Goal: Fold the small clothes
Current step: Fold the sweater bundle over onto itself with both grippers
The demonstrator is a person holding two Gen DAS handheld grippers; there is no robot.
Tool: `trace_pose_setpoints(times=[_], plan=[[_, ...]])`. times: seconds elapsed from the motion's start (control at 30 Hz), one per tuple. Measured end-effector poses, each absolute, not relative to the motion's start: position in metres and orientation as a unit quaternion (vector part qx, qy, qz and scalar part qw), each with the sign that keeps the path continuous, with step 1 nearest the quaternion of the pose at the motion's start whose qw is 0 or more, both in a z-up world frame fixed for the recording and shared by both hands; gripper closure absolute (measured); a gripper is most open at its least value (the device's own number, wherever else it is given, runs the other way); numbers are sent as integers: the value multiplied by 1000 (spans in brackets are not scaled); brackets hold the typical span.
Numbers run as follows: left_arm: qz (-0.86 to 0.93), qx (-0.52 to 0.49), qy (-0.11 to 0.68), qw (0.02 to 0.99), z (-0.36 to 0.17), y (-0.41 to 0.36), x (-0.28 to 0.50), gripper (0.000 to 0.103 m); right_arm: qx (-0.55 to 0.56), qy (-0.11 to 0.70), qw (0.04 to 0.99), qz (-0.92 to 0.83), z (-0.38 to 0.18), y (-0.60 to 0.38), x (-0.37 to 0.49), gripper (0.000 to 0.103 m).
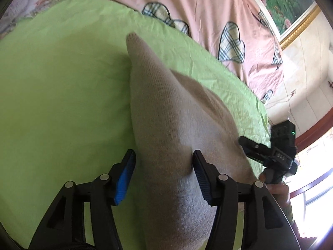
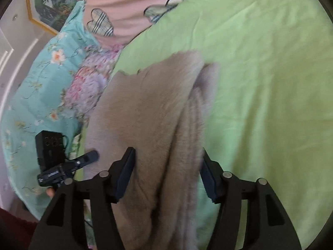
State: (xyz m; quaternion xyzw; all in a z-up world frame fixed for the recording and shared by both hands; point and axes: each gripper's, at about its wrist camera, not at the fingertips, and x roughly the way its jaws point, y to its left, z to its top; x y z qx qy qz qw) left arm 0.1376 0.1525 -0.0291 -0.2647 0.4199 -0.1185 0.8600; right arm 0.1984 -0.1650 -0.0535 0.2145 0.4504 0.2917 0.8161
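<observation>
A beige knit garment (image 1: 166, 112) hangs stretched between my two grippers above a light green sheet (image 1: 52, 83). In the left wrist view the cloth runs between the fingers of my left gripper (image 1: 164, 162), whose jaws stand apart around it. In the right wrist view the bunched beige garment (image 2: 149, 114) passes between the fingers of my right gripper (image 2: 166, 166), jaws also apart. My right gripper shows in the left wrist view (image 1: 268, 150) at the cloth's right edge. My left gripper shows in the right wrist view (image 2: 83, 160) at its left edge.
A pink quilt with plaid hearts (image 1: 208, 6) lies behind the green sheet. A teal floral quilt (image 2: 41, 87) lies to the left in the right wrist view. A framed picture (image 1: 291, 4) hangs on the wall. A window (image 1: 316, 179) is at the right.
</observation>
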Motion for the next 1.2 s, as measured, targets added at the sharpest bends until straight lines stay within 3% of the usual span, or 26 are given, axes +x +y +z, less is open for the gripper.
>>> trace_pose_setpoints(times=[0.13,0.3,0.33,0.37,0.43,0.57,0.8,1.0,1.07,1.13,1.2], plan=[[-113,-281,401,865,-17,168,152,36,212,407,844,276,-25,-176,200,42],[-81,-280,418,860,-25,170,186,37,189,438,834,279,-32,-144,233,65],[-77,-277,425,859,-28,169,192,39,186,444,831,280,-36,-140,237,83],[-69,-268,434,858,-30,167,196,45,184,449,828,283,-39,-137,241,93],[-72,-248,441,859,-29,161,199,55,182,429,837,287,-31,-136,238,95],[-67,-191,444,873,-23,141,206,55,190,383,854,296,-4,-155,229,95],[-15,-149,459,876,-37,149,249,57,169,447,842,251,-59,-157,249,96],[11,-150,475,867,-50,163,285,60,145,450,847,244,-58,-151,249,95],[-4,-156,458,875,-34,159,268,67,157,441,847,251,-49,-156,244,92],[-15,-145,444,884,-19,153,248,67,176,429,847,258,-39,-163,236,91],[-36,-142,429,891,-6,146,215,67,187,413,851,265,-28,-170,220,82]])
